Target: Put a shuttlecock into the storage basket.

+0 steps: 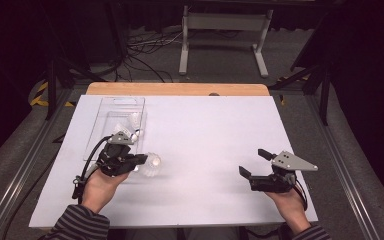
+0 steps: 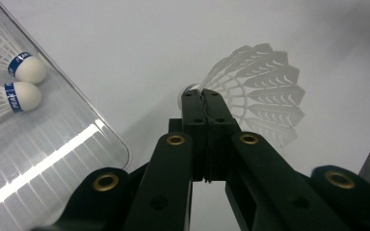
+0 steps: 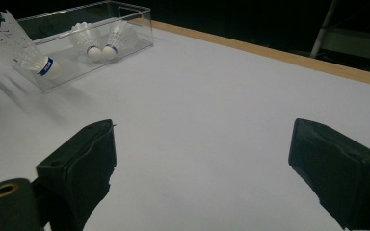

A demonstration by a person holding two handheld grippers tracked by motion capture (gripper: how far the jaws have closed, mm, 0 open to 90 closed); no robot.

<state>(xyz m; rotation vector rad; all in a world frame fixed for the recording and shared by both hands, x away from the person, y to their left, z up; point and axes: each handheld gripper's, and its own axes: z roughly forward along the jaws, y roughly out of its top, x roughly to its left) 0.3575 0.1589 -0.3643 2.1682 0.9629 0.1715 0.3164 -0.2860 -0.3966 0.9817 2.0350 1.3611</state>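
Note:
A white feathered shuttlecock (image 1: 151, 165) hangs just off the white table at the left, and my left gripper (image 1: 141, 159) is shut on it. In the left gripper view the black jaws (image 2: 202, 96) meet at the base of the feathers, beside the cork, and the skirt (image 2: 262, 91) fans out to the right. The same shuttlecock (image 3: 31, 57) shows a blue band in the right gripper view. My right gripper (image 1: 253, 162) stands open low over the table at the right, with nothing between its jaws (image 3: 202, 159).
A clear plastic tray (image 1: 114, 106) lies at the back left of the white sheet and holds two more shuttlecocks (image 1: 135, 123), also seen close up (image 2: 21, 82) and from afar (image 3: 101, 48). A wooden table edge (image 1: 177, 89) runs along the back.

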